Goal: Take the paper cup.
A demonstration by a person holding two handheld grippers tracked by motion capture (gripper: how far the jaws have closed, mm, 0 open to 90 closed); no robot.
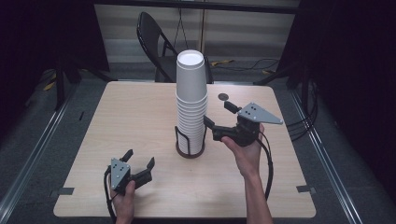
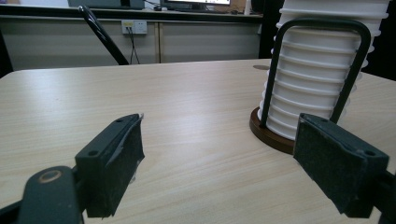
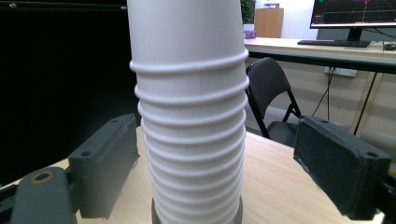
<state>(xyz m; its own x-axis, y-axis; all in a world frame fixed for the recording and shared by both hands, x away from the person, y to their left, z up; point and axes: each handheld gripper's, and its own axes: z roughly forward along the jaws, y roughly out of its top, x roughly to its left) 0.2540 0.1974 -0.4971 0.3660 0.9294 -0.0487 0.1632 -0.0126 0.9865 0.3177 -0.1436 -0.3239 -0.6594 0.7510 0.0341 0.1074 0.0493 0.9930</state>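
From the high view, a tall stack of white paper cups [image 1: 191, 100] stands in a wire holder with a round wooden base [image 1: 190, 150] at the middle of the wooden table [image 1: 116, 121]. The right gripper [image 1: 218, 115] is raised beside the stack on its right, jaws spread wide and empty, seemingly lined up to close on the cups. The left gripper [image 1: 139, 158] sits low and nearer the person, well apart from the stack, apparently waiting.

In the left gripper view, the jaws stand wide open with nothing between them; the holder's black wire loop [image 2: 317, 65] and base rise ahead and to the right.

In the right gripper view, the stack [image 3: 189, 116] fills the gap ahead of the open jaws, slightly left of centre, neither pad touching it. A folding chair [image 3: 271, 93] stands beyond the table.
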